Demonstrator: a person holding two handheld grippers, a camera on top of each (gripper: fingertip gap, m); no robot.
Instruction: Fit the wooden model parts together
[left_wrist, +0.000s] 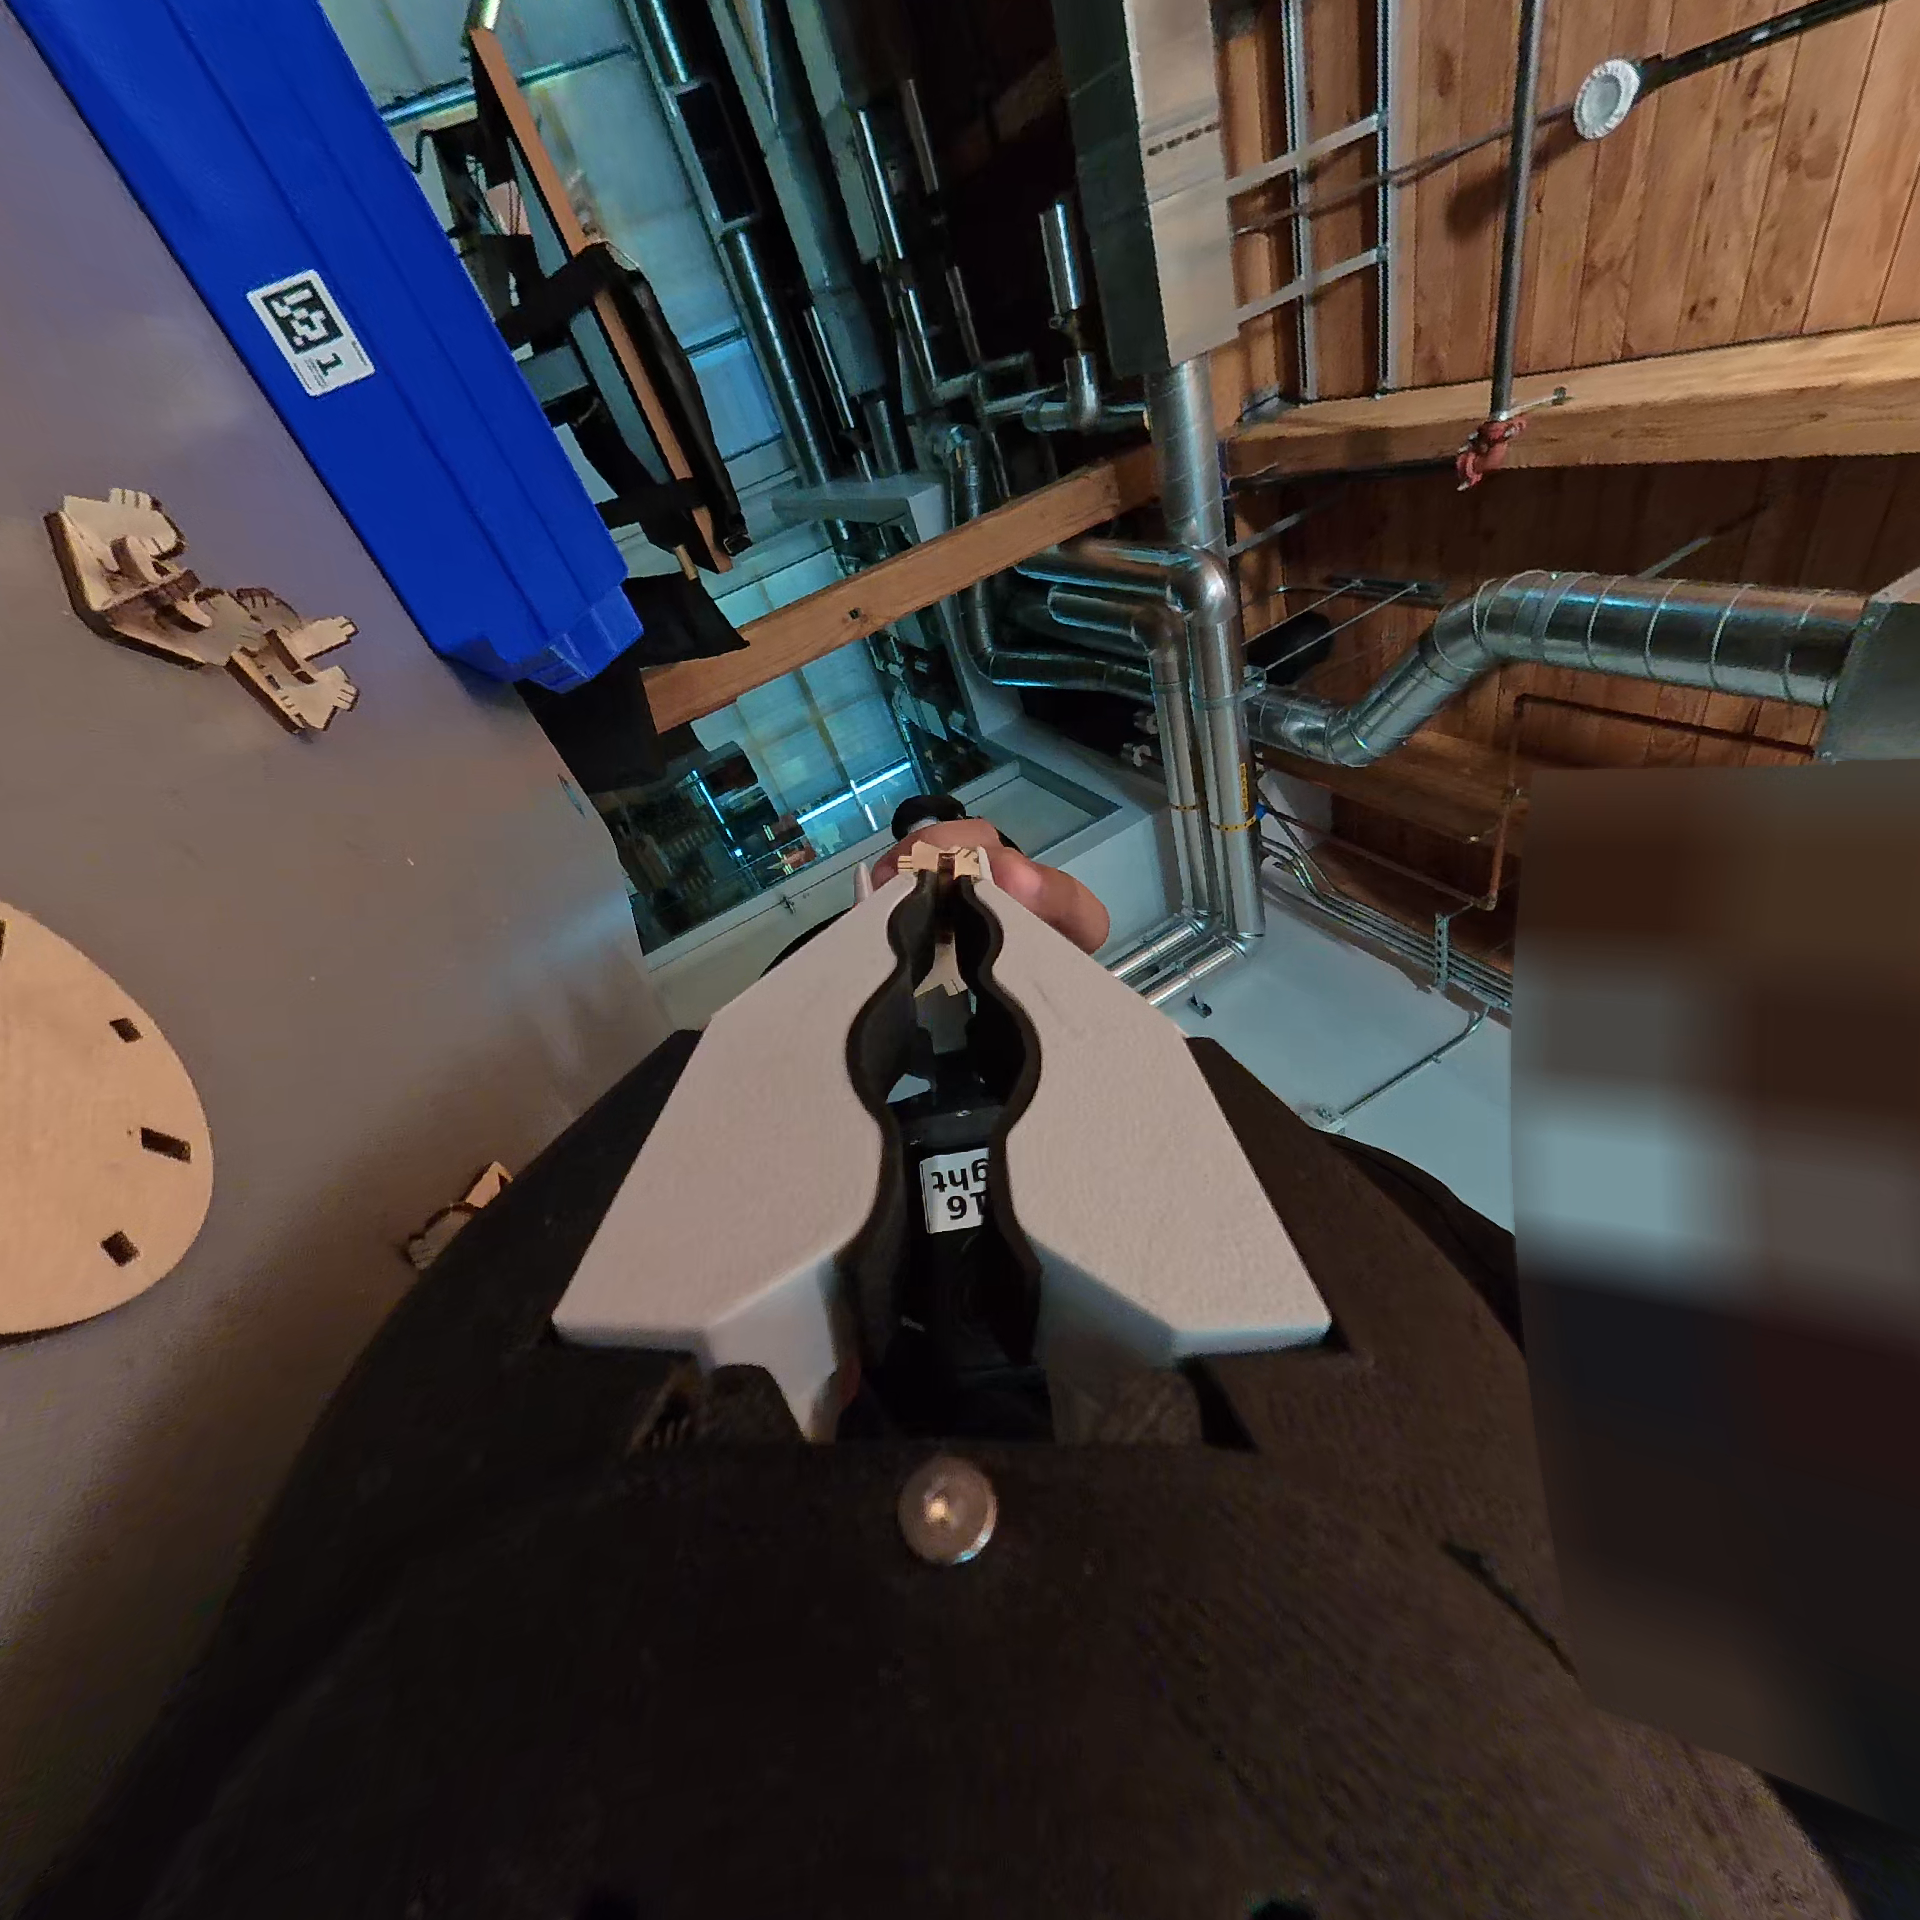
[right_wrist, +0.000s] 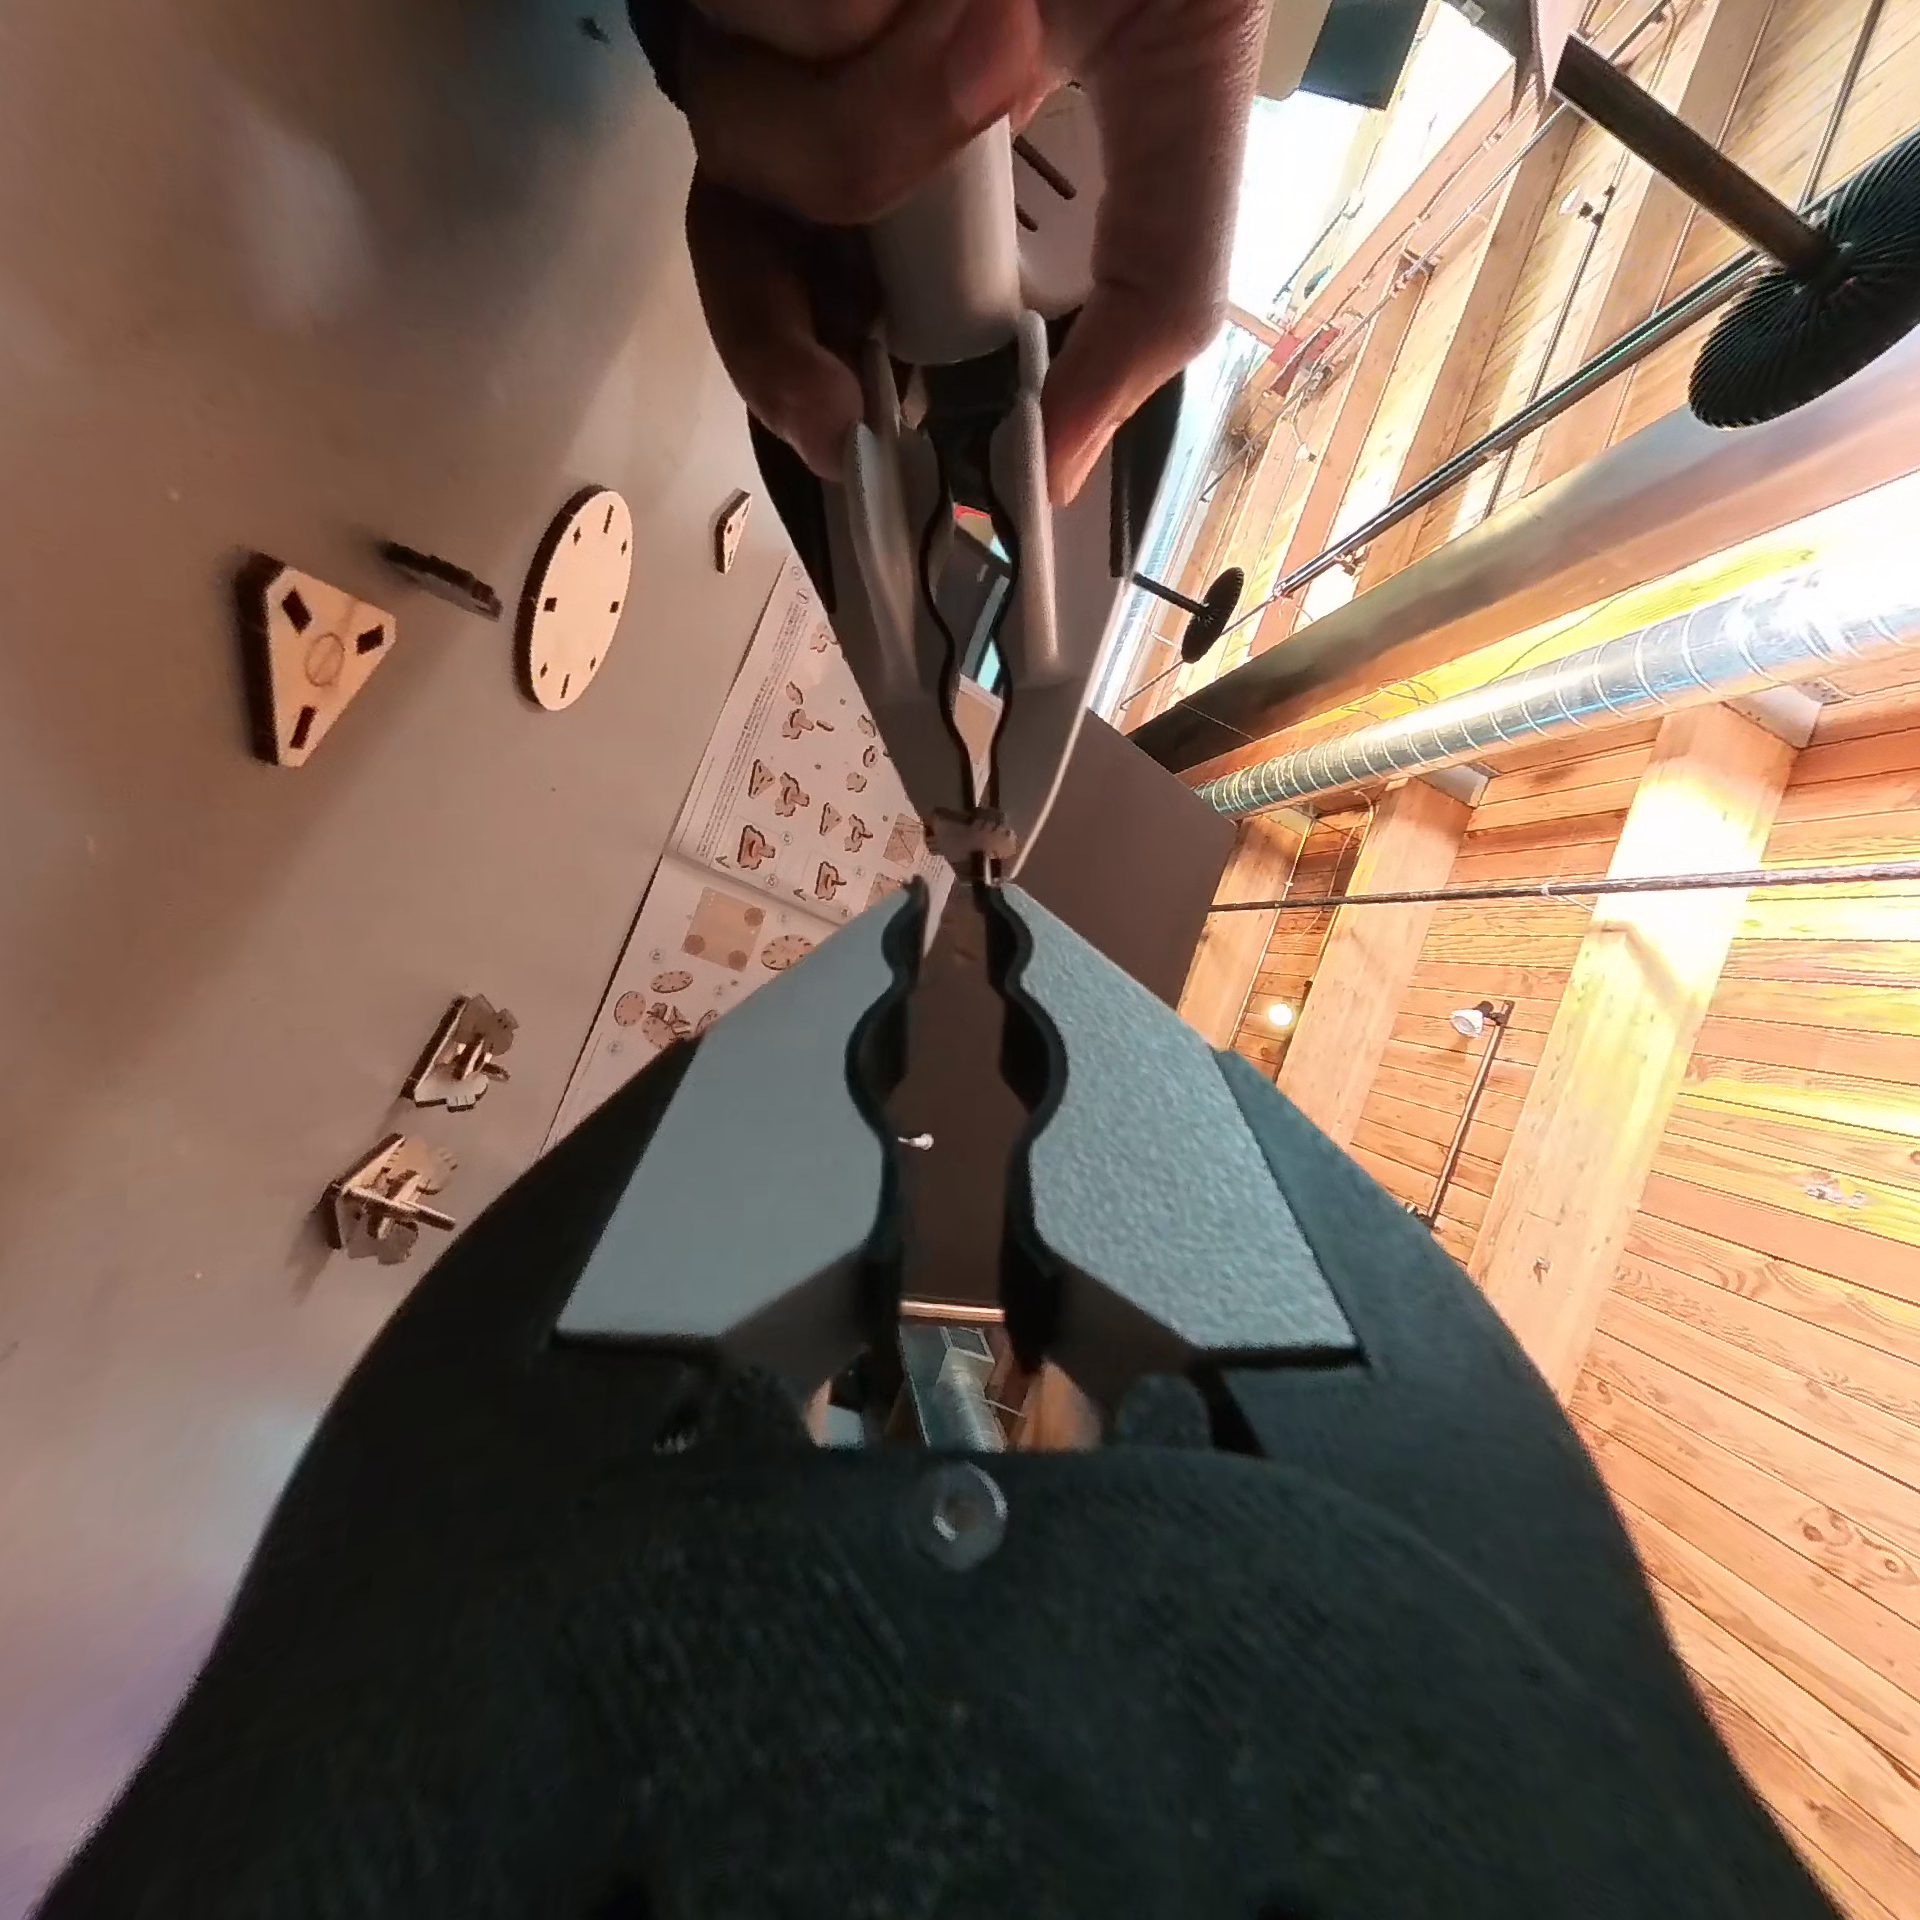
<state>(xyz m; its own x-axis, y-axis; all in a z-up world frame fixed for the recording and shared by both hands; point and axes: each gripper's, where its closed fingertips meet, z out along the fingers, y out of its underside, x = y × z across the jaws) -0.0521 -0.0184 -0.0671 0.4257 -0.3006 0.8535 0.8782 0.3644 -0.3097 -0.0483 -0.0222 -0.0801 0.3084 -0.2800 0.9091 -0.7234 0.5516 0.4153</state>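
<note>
In the left wrist view my left gripper (left_wrist: 943, 883) is shut on a small light wooden part (left_wrist: 943, 860). The part's toothed end sticks out past the fingertips and its other end lies back between the fingers. A hand (left_wrist: 1049, 899) shows just beyond it. In the right wrist view the left gripper (right_wrist: 971, 805) comes down from above, held by a hand (right_wrist: 935, 135), with the wooden part (right_wrist: 966, 831) at its tips. My right gripper (right_wrist: 954, 885) is right below that part, tip to tip with the left one. Its fingertips stand a narrow gap apart and do not press on the part.
On the grey table (right_wrist: 208, 312) lie a triangular wooden plate (right_wrist: 312, 655), a round slotted disc (right_wrist: 575, 597), an instruction sheet (right_wrist: 748, 831) and two small wooden assemblies (right_wrist: 462, 1049) (right_wrist: 390, 1195). The left wrist view shows a blue bin (left_wrist: 343, 343), another assembly (left_wrist: 197, 613) and a disc (left_wrist: 83, 1122). My left and right fingertips are right by each other.
</note>
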